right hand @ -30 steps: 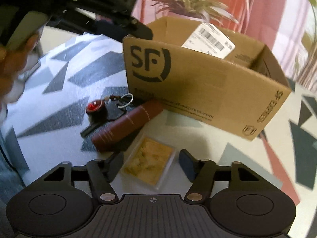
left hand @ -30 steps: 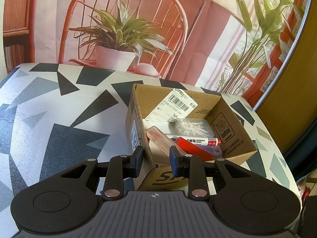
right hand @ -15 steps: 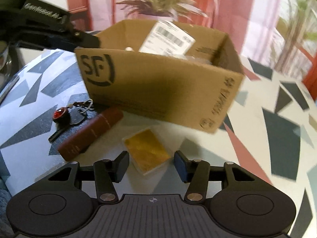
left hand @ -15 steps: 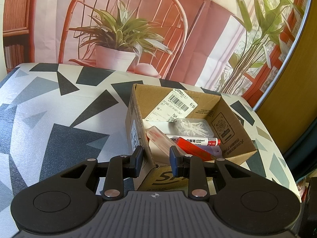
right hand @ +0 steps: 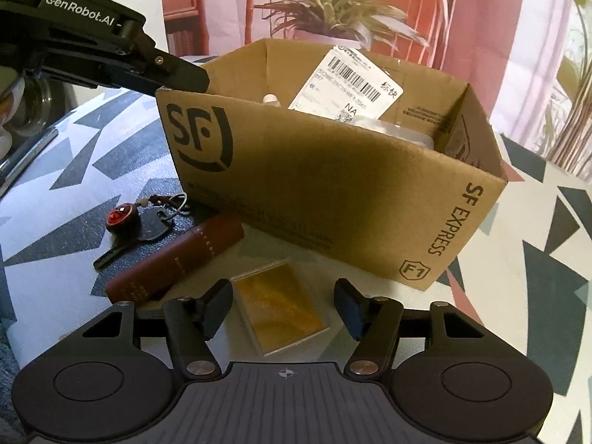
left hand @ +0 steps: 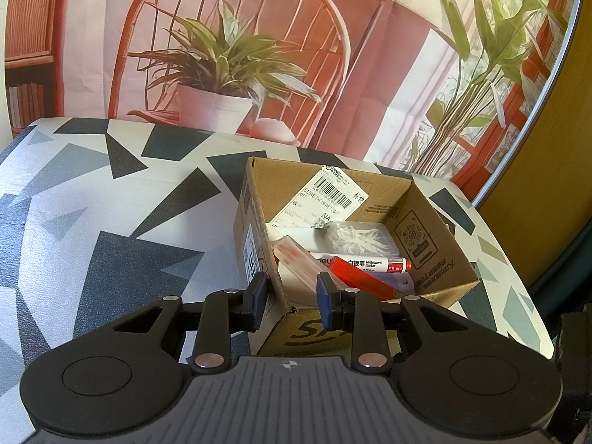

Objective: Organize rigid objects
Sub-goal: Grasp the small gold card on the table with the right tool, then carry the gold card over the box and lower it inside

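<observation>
Left jaws [left hand: 290,298]: pinching box [left hand: 425,259] corner, unmoved.
Right jaws [right hand: 283,305]: spread, newly astride the gold case [right hand: 281,307]; pick comes next.

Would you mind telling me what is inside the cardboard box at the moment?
In the cardboard box: a whiteboard marker, a red flat item, a clear case and a clear tub of white pieces. Whatever lies beneath them is covered.

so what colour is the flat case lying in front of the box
Amber-gold under a clear cover; the flat case shows best in the right wrist view.
</observation>
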`<state>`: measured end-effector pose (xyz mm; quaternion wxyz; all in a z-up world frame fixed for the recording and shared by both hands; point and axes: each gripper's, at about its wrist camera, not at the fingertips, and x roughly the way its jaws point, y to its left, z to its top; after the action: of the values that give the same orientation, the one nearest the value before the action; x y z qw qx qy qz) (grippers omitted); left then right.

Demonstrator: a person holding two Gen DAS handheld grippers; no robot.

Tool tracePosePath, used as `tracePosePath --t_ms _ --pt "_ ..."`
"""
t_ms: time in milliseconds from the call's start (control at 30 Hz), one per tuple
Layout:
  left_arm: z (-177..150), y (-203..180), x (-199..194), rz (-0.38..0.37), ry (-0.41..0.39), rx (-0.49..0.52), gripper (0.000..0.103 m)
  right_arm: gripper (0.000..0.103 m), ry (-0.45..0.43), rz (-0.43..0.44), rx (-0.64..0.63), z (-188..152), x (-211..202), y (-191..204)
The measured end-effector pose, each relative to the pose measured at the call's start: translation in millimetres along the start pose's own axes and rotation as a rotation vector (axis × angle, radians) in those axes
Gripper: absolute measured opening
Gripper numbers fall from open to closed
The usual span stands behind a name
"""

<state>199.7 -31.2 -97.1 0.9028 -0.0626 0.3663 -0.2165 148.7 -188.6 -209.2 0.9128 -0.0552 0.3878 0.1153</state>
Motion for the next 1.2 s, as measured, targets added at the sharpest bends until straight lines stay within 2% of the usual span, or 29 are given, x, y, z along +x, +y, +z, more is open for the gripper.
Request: tracePosePath --t_ms 200,433,533,633,733,900,1067,1200 --pt "-0.2 0.0 0.0 -0.001 0.0 0.0 0.031 0.044 0.007 -0.003 0.01 -3.6 -8.1 1.5" --pt "-0.6 0.0 0.0 0.0 0.0 0.0 0.031 0.043 -0.066 -0.016 0.124 -14.2 -34.4 -15.0" --pt "-0.6 -0.3 0.0 0.0 0.0 0.001 0.031 0.043 -0.114 -0.041 0.177 -15.3 -52.2 -27.6" --pt "-0.7 -0.8 0.4 0.001 0.0 0.001 0.031 0.043 -0.185 -0.012 0.238 -13.9 -73.0 -38.4" --pt "-0.8 -0.8 0.3 0.002 0.0 0.002 0.031 0.043 -0.263 -0.004 0.227 -6.7 -94.3 -38.9" --pt "-0.8 -0.4 1.2 0.002 -0.001 0.002 0.031 0.043 -0.343 0.004 0.205 13.8 -112.5 -41.0" --pt "-0.9 -0.6 1.1 0.002 0.0 0.002 0.031 0.044 -0.358 0.001 0.183 39.2 -100.8 -48.1" --pt "-0.9 -0.3 1.0 -0.001 0.0 0.001 0.03 0.044 -0.319 0.02 0.198 59.0 -71.8 -53.4"
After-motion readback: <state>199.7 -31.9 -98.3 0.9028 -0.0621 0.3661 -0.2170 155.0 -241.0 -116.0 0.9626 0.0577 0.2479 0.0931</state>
